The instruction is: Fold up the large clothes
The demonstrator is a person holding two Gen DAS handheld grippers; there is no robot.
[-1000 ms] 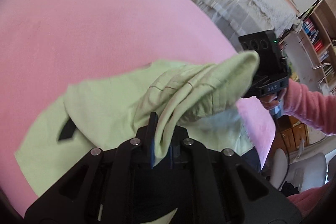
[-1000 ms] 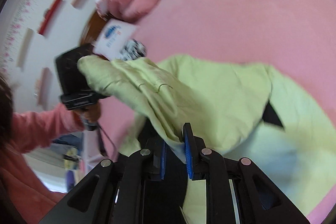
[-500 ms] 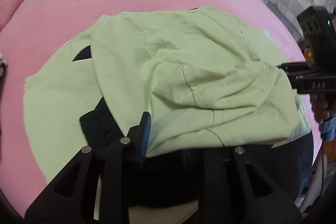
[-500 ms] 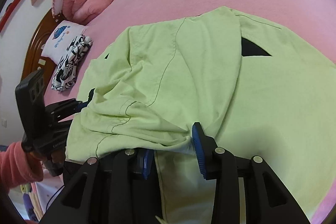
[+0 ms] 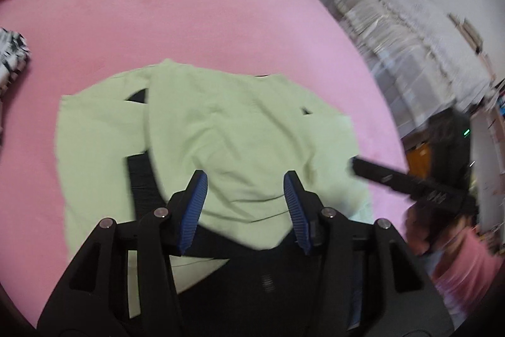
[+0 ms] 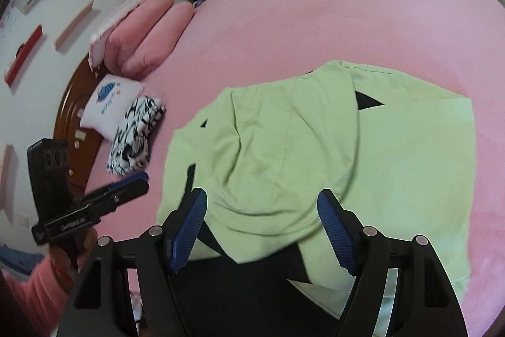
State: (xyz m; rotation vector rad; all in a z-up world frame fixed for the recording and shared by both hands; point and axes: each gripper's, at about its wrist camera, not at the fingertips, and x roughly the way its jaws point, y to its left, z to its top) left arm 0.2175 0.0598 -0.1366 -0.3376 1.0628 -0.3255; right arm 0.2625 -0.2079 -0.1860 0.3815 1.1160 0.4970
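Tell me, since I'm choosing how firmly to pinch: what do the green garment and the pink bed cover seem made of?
Green garment: looks like thin matte woven or knit cotton; it drapes in soft creases and shows stitched seams. Pink bed cover: probably plush fleece or velour, matte with a faint nap; uncertain.

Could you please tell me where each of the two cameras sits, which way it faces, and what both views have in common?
Left wrist: sits on the left gripper, looking down past its opening jaws at the green garment on the pink bed; the right gripper and a pink sleeve show at right.
Right wrist: sits on the right gripper, jaws opening, above the same garment; the left gripper shows at left, pillows beyond.
Shared: garment, bed, neither gripper holding cloth.
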